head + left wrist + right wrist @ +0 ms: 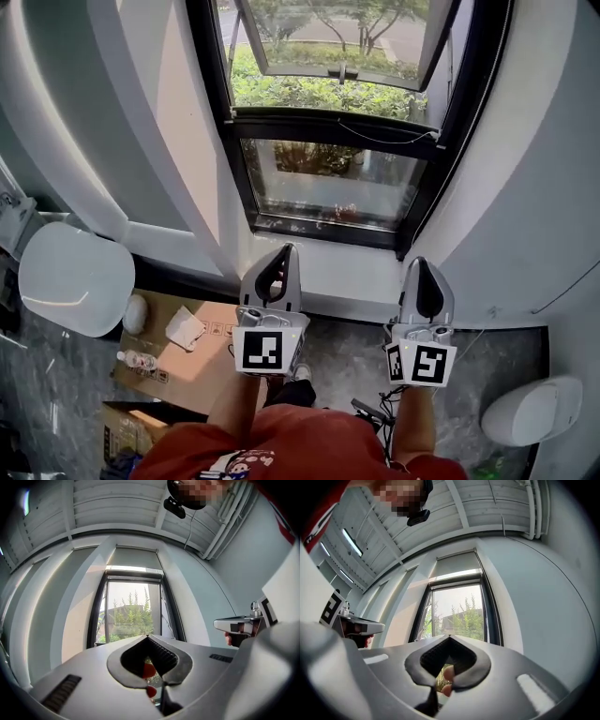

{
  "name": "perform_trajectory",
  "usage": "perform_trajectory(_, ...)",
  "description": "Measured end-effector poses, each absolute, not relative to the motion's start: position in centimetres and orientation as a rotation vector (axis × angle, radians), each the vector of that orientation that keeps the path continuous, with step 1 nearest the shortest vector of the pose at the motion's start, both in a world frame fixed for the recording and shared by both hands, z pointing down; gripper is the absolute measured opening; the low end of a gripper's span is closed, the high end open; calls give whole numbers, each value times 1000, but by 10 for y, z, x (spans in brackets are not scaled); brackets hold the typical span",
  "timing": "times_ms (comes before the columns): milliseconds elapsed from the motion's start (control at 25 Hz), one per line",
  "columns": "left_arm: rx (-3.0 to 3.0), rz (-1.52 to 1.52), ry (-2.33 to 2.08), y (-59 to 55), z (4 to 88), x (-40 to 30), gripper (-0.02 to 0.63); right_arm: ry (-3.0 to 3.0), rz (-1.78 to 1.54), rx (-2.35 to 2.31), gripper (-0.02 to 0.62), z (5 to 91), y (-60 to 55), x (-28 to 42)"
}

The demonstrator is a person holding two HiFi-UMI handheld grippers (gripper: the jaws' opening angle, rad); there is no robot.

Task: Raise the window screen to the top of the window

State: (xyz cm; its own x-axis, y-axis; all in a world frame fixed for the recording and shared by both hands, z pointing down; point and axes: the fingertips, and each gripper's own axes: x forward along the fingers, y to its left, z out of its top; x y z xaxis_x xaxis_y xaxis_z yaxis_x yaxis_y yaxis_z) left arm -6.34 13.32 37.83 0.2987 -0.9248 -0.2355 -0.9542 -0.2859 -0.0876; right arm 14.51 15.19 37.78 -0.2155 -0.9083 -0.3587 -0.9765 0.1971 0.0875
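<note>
Window screen (337, 183): prob. the hazy sheet over the lower pane (300, 202), under the dark mid rail (337, 127); head view is too glary to be sure. Open sash (328, 42) above it swings outward.

Handling, as I'd judge it: mesh is light, limp and tears easy, so no pinching the fabric itself. Grab a stiff edge bar or pull tab, w/ both claws spaced evenly so it doesn't rack sideways. Should slide w/ little force. If it's spring-rolled it could snap upward, so a firm hold is needed.

Left gripper (282, 253) and right gripper (420, 264) are both clenched tight w/ nothing between the jaws. They're side by side, pointing at the window, well short of the glass.

Hard to see: no tab or handle on the screen shows anywhere. Head view cuts off the window top. Both gripper views show the top, w/ a grey panel (136, 557) above the frame, but their own jaws block the lower pane and sill (319, 267). A thin cord (384, 131) runs along the rail, no telling what it's tied to.
</note>
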Motion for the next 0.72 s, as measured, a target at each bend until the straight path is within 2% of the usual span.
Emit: perform_trajectory(720, -2435, 257, 1714, -17, 387, -107, 5, 2246, 432, -1925, 9, 379, 11, 101)
